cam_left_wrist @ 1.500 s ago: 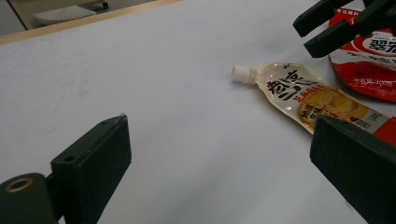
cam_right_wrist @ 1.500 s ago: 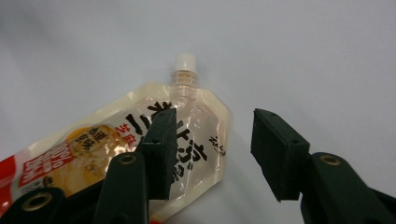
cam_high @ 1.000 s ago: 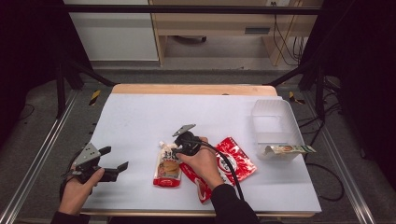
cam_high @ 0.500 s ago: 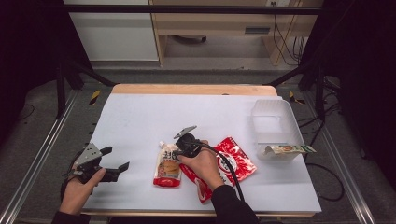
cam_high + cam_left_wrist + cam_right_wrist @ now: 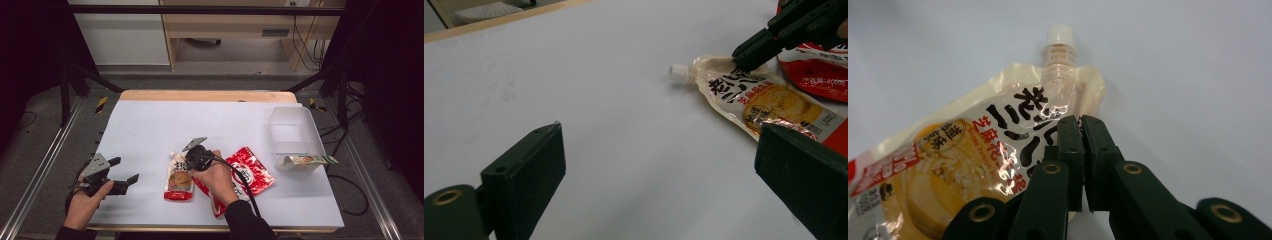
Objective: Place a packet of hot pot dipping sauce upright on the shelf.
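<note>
A cream and orange spouted pouch (image 5: 180, 177) lies flat on the white table (image 5: 200, 120), its white cap (image 5: 1058, 34) pointing away from me. My right gripper (image 5: 186, 164) reaches down onto the pouch's upper corner beside the spout. Its jaws have just been closing and now pinch the pouch's edge (image 5: 1081, 122). In the left gripper view the same black tips (image 5: 744, 52) press on the pouch (image 5: 769, 100). My left gripper (image 5: 125, 170) rests near the table's front left, open and empty (image 5: 659, 130), aimed at the pouch.
A red snack packet (image 5: 252, 172) lies just right of the pouch, partly under my right hand. A clear plastic bin (image 5: 295, 135) stands at the right edge with a green and tan packet (image 5: 307, 160) lying across its near end.
The right gripper has shifted slightly down onto the top of the pouch. The left hand and the pouch have kept still.
</note>
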A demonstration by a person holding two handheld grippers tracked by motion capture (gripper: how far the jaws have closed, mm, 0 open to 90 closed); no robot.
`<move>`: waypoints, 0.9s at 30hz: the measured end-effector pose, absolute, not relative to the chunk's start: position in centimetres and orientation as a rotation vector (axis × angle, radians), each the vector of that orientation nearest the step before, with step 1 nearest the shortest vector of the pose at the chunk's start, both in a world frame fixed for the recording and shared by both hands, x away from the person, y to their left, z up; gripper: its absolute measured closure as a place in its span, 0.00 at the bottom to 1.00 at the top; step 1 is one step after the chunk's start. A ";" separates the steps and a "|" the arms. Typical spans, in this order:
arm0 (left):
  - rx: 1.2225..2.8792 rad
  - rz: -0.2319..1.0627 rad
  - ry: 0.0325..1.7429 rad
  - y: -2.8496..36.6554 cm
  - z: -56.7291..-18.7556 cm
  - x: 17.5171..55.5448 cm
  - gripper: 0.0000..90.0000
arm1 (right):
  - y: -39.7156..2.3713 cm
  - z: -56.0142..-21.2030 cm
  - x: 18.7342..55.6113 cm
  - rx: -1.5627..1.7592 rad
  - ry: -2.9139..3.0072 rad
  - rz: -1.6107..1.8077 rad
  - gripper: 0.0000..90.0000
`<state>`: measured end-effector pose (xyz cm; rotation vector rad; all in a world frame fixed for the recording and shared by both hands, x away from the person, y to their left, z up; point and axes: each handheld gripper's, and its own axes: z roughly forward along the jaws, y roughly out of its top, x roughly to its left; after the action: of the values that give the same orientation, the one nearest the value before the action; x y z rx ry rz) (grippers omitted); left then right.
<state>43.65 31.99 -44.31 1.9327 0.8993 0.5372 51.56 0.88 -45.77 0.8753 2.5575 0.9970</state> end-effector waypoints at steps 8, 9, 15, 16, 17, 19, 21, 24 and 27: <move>1.932 0.541 0.898 32.0 -44.2 43.6 0.07 | 1.5 -43.1 50.7 0.800 2.517 1.102 0.99; 1.930 0.538 0.900 32.1 -44.2 43.6 0.07 | 1.6 -42.4 50.4 0.783 2.509 1.121 0.99; 1.923 0.536 0.896 32.1 -44.1 43.5 0.07 | 1.4 -40.5 49.6 0.733 2.494 1.172 1.00; 1.923 0.536 0.896 32.1 -44.1 43.5 0.07 | 1.4 -40.5 49.6 0.733 2.494 1.172 1.00; 1.922 0.535 0.895 32.1 -44.1 43.5 0.07 | 1.3 -40.2 49.5 0.724 2.491 1.181 1.00; 1.919 0.534 0.892 32.1 -44.0 43.5 0.07 | 1.2 -39.2 49.1 0.692 2.482 1.195 1.00; 1.918 0.532 0.890 32.1 -44.0 43.4 0.07 | 1.2 -38.6 48.9 0.669 2.475 1.203 1.00; 1.911 0.527 0.888 32.1 -43.9 43.4 0.07 | 1.2 -38.0 48.7 0.654 2.471 1.209 1.00; 1.905 0.523 0.886 32.1 -43.8 43.3 0.08 | 1.2 -36.9 48.4 0.632 2.466 1.231 1.00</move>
<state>43.30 32.13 -43.80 1.9052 0.8863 0.5231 48.41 1.21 -36.92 0.6319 2.4659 1.2312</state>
